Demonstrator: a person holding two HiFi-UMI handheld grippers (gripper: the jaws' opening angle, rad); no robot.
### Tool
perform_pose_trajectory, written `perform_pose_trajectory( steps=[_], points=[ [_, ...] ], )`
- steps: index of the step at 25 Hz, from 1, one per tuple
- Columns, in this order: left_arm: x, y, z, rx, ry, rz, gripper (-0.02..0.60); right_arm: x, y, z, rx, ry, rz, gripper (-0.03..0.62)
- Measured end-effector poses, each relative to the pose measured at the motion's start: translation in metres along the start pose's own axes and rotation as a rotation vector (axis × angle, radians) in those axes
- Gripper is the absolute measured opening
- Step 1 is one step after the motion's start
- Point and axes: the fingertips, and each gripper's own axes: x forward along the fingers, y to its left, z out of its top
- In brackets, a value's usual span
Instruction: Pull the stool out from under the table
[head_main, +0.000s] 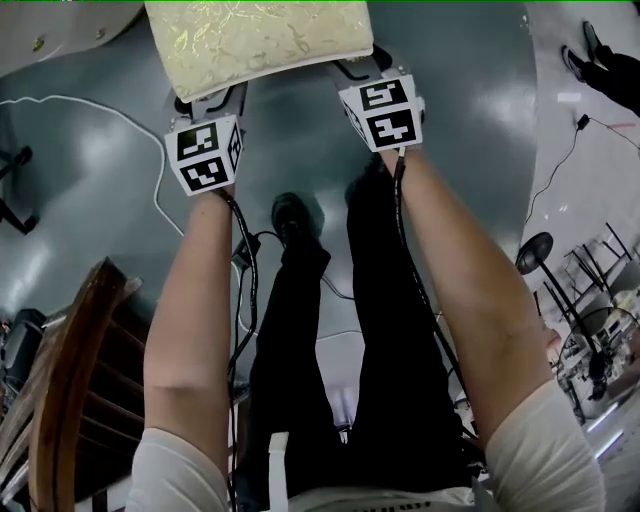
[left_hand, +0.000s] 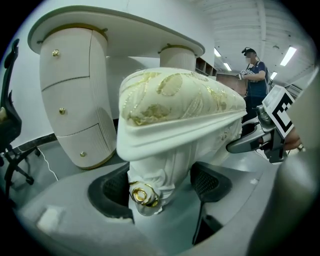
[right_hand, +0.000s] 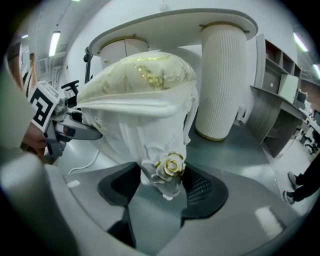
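The stool's cream, gold-patterned cushion (head_main: 260, 40) fills the top of the head view, out on the grey floor. My left gripper (head_main: 210, 100) reaches under its left front corner and my right gripper (head_main: 360, 70) under its right one. In the left gripper view the white carved stool leg (left_hand: 160, 170), with a gold rosette, stands between the black pads (left_hand: 210, 182), and my left gripper (left_hand: 162, 187) is shut on it. In the right gripper view my right gripper (right_hand: 162, 187) grips the other rosette leg (right_hand: 160, 155) in the same way. The white table (left_hand: 115, 25) stands behind the stool.
The table rests on a drawer pedestal (left_hand: 75, 100) and a ribbed column (right_hand: 222, 75). A wooden chair (head_main: 70, 400) is at my lower left. A white cable (head_main: 155, 190) runs across the floor. A person (left_hand: 256, 70) stands far behind. Grey shelving (right_hand: 280, 100) is to the right.
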Motion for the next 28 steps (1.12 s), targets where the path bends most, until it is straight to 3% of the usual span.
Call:
perform_pose_trajectory(
  steps=[6, 22, 28],
  points=[
    [-0.050, -0.039, -0.052, -0.009, 0.046, -0.020, 0.357, -0.047, 0.030, -0.059, 0.003, 0.019, -0.029, 0.253],
    [-0.181, -0.126, -0.173, -0.069, 0.034, 0.040, 0.357, -0.155, 0.104, -0.186, -0.073, 0.063, 0.032, 0.252],
    [-0.188, -0.131, -0.184, -0.070, 0.062, 0.038, 0.359, -0.160, 0.109, -0.198, -0.079, 0.084, 0.042, 0.253]
  ],
)
